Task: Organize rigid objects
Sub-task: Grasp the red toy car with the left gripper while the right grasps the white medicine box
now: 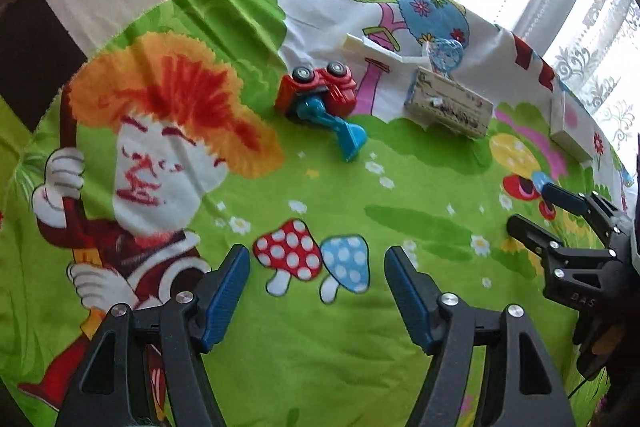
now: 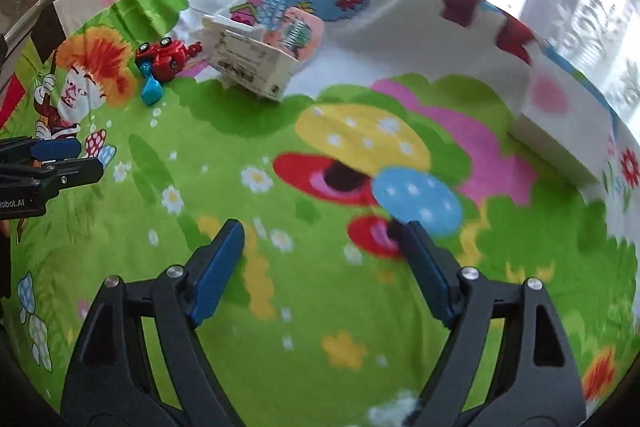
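Observation:
A red toy truck with a blue scoop lies overturned, wheels up, on the cartoon-print cloth; it also shows in the right wrist view. Right of it lies a printed carton, also seen in the right wrist view, with a clear plastic piece behind it. A white box lies at the far right, large in the right wrist view. My left gripper is open and empty, well short of the truck. My right gripper is open and empty above the cloth.
The right gripper appears at the right of the left wrist view; the left gripper appears at the left edge of the right wrist view. A white tray-like piece lies behind the truck. Curtains and a bright window stand behind the table.

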`<state>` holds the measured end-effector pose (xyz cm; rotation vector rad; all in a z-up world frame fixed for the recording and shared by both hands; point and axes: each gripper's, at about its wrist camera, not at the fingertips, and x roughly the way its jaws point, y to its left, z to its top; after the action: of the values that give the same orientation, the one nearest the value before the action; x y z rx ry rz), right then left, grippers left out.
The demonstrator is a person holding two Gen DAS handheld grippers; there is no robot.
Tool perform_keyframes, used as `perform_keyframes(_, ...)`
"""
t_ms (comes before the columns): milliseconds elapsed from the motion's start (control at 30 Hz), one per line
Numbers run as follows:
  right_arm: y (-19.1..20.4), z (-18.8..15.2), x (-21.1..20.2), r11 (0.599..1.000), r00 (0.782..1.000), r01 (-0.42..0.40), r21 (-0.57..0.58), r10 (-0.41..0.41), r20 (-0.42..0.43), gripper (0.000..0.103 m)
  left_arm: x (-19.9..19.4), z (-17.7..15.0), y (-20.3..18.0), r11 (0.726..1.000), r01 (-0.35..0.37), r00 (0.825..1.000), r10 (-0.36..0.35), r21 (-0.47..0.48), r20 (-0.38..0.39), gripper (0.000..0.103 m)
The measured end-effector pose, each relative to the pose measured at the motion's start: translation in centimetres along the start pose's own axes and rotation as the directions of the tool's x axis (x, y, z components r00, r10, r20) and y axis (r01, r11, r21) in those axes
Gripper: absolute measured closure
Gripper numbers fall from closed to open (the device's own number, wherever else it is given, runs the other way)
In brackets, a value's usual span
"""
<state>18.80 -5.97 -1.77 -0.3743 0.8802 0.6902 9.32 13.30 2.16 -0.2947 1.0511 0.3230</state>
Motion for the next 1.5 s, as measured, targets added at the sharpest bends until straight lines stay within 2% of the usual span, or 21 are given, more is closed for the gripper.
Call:
perform_keyframes(133,1.6,4.3,3.1,0.996,1.000,-0.013,-0.083,0.015,0.020,0.020,0.9,1.9,0.5,1.000,-0.005,1.000,0.005,-0.007,0.004,0.032)
perform_keyframes(267,2.5,6.6,4.9,0.991,0.998,-0.035,-0.126,0.041,0.043,0.020,2.0,4.1,0.6,0.999,-0.019,1.000,0.020,-0.028,0.010,0.032)
perform_keyframes(300,2.7,6.8,5.0,0.990,0.998,-0.031,-0.140,0.038,0.046,0.022,2.2,4.6,0.5,0.999,-0.024,1.000,0.024,-0.035,0.015,0.032)
perform_keyframes(333,2.9,6.9,4.9,0.989,0.998,-0.035,-0.146,0.042,0.047,0.029,2.4,5.2,0.5,0.999,-0.026,0.999,0.027,-0.045,0.021,0.032)
perform_keyframes(367,3.1,6.8,4.7,0.989,0.998,-0.041,-0.141,0.048,0.045,0.054,2.7,5.8,0.4,0.998,-0.029,0.999,0.030,-0.056,0.024,0.032)
perform_keyframes(400,3.4,6.7,4.5,0.990,0.999,-0.019,-0.137,0.026,0.044,0.060,3.0,6.3,0.4,0.997,-0.036,0.999,0.038,-0.068,0.026,0.032)
perform_keyframes(500,3.9,5.0,3.4,0.989,0.997,0.049,-0.139,-0.040,0.062,0.060,4.0,7.5,0.0,0.993,-0.080,0.996,0.084,-0.084,0.042,0.032)
perform_keyframes(600,3.5,2.8,2.0,0.997,0.998,0.036,-0.066,-0.032,0.051,0.060,5.1,8.4,-0.9,0.988,-0.148,0.987,0.150,-0.036,0.050,0.030)
perform_keyframes(633,3.6,2.1,1.6,0.999,0.998,0.031,-0.042,-0.028,0.051,0.060,5.5,8.5,-1.4,0.986,-0.168,0.985,0.168,-0.004,0.048,0.025)
perform_keyframes(700,3.6,0.9,0.8,1.000,0.998,0.009,0.007,-0.009,0.057,0.060,5.6,8.3,-2.3,0.978,-0.201,0.976,0.196,0.047,0.092,0.023)
perform_keyframes(733,3.7,0.5,0.5,1.000,0.998,0.010,0.015,-0.011,0.066,0.059,5.5,8.0,-2.3,0.980,-0.193,0.977,0.188,0.044,0.102,0.027)
perform_keyframes(800,4.2,-0.1,0.1,1.000,0.997,0.022,0.018,-0.023,0.073,0.059,4.4,6.4,-1.7,0.995,-0.101,0.989,0.099,0.011,0.106,0.048)
perform_keyframes(933,4.0,-0.2,0.0,0.999,0.997,0.030,0.033,-0.033,0.073,0.059,2.4,3.0,-1.1,0.996,-0.070,0.994,0.064,0.061,0.089,0.048)
perform_keyframes(1033,4.2,-0.5,0.1,0.999,0.997,0.036,0.039,-0.039,0.074,0.059,0.4,-0.8,-0.5,0.993,-0.075,0.995,0.067,0.095,0.078,0.048)
perform_keyframes(1300,4.4,-0.4,0.0,0.997,0.996,0.058,0.044,-0.061,0.073,0.061,-3.7,-8.6,1.0,0.992,-0.066,0.996,0.071,0.111,-0.046,0.048)
perform_keyframes(1400,4.5,-0.4,0.0,0.997,0.995,0.067,0.045,-0.070,0.073,0.062,-4.4,-10.0,0.7,0.989,-0.073,0.996,0.078,0.128,-0.032,0.048)
perform_keyframes(1433,4.4,-0.4,0.0,0.997,0.995,0.066,0.051,-0.070,0.072,0.062,-5.1,-11.4,0.8,0.989,-0.074,0.997,0.078,0.128,-0.025,0.048)
perform_keyframes(1500,4.3,-0.4,0.0,0.996,0.995,0.063,0.060,-0.067,0.072,0.062,-5.5,-10.7,1.8,0.989,-0.069,0.997,0.073,0.130,-0.020,0.048)
